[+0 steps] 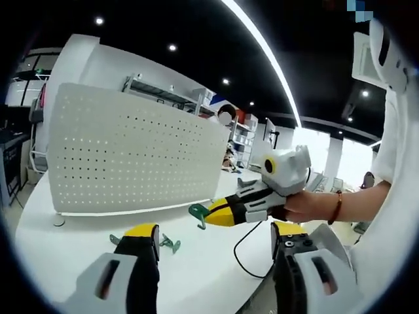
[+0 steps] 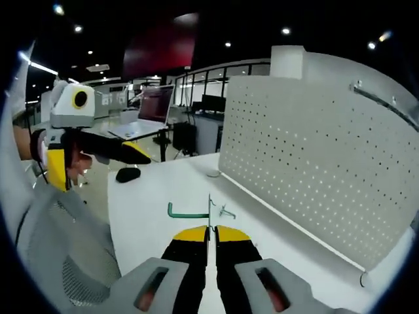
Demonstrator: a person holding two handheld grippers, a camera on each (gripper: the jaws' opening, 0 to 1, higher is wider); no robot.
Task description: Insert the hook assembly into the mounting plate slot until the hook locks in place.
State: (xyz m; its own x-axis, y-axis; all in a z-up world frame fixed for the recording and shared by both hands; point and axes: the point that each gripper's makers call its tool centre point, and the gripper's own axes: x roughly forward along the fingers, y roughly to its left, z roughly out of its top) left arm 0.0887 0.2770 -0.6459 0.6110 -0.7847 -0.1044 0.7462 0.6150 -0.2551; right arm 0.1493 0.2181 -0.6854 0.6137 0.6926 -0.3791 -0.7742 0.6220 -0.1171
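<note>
Right gripper (image 2: pixel 211 230) level over the table (image 2: pixel 150 196), jaws pinched on the green hook (image 2: pixel 190 210), pegboard (image 2: pixel 308 163) near; left gripper (image 1: pixel 213 237) wide, second hook (image 1: pixel 167 243) lying ahead

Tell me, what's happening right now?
Right claw shut on green hook. Left claw open, empty. Spare hook on table. Pegboard unobstructed.

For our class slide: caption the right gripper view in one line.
Right tongs shut on green hook, facing the white pegboard.
</note>
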